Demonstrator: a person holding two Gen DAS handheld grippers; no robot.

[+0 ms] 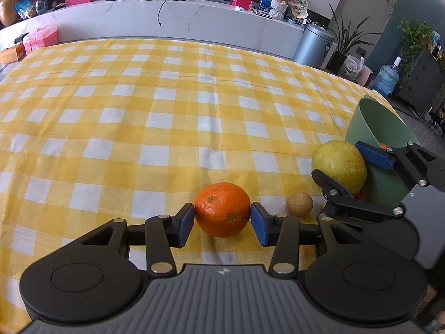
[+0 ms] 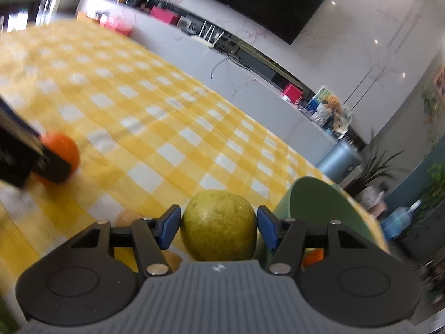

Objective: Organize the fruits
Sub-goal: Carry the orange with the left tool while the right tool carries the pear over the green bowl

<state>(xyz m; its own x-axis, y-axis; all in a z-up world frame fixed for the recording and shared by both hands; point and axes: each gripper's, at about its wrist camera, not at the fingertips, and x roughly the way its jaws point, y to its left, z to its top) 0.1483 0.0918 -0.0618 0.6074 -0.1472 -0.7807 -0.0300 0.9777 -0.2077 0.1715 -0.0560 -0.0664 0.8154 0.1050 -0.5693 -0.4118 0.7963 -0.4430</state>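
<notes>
Your left gripper (image 1: 222, 224) has the orange (image 1: 222, 209) sitting dead centre between its blue pads, right on the yellow checked tablecloth (image 1: 139, 128). The pads look like they're just kissing the peel on both sides, but I honestly can't tell if they're pressing or only flanking it.

Same story on the other side. Your right gripper (image 2: 218, 226) straddles the yellow-green citrus (image 2: 218, 226), maybe a pomelo or a big lemon, and from its own camera there's a sliver of gap at each pad, so I'd call that one not gripped yet. It's set about fruit-width, not wide.

The thing that matters for the next move is the green bucket (image 1: 374, 128). It's tipped over on its side with the mouth facing your grippers, just behind and to the right of the citrus. So your right hand is way nearer to it, and the orange has to travel right, past the small brown round fruit (image 1: 299, 204) that sits between the two big ones. I'd guess the citrus goes in first.

Looks-wise, the orange is roundish with no real long axis, bright peel with a couple of brown scuffs, and the stem scar faces up toward you. The citrus is bigger, dimpled and a bit dull. Something orange already peeks out by the bucket's mouth.
</notes>
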